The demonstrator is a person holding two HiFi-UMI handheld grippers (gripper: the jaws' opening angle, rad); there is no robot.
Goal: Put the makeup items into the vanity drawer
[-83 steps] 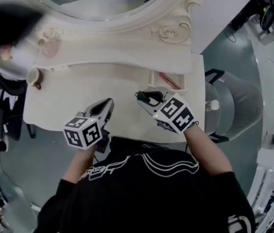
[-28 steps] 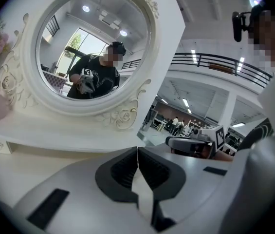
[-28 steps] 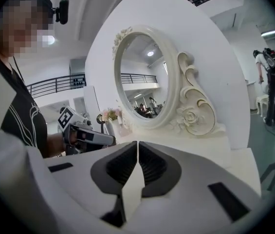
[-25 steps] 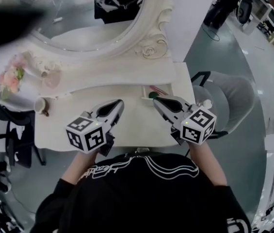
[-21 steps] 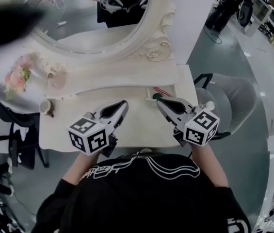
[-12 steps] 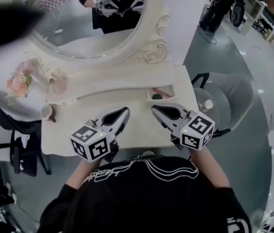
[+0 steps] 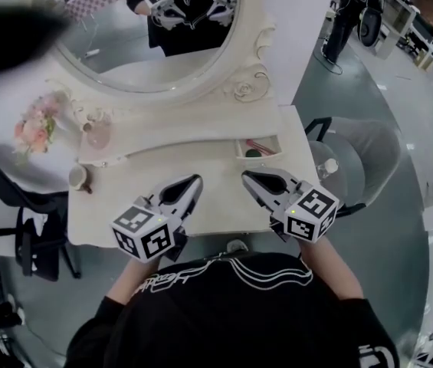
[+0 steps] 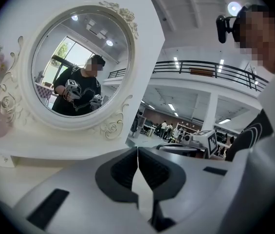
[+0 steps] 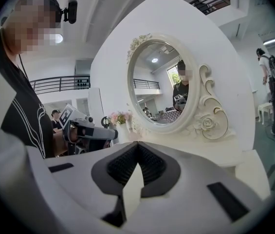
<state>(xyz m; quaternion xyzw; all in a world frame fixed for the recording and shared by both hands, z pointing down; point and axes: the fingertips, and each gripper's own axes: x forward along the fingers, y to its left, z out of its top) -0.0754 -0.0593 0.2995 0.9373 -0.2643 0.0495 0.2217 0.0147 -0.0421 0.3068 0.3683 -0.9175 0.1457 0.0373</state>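
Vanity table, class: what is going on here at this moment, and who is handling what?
A person stands at the white vanity with a gripper in each hand. The left gripper and the right gripper hover side by side above the tabletop, each with jaws shut on nothing. At the back right, the small drawer stands open with a reddish stick and a dark round item inside. A cup, a pink bottle and flowers sit at the left.
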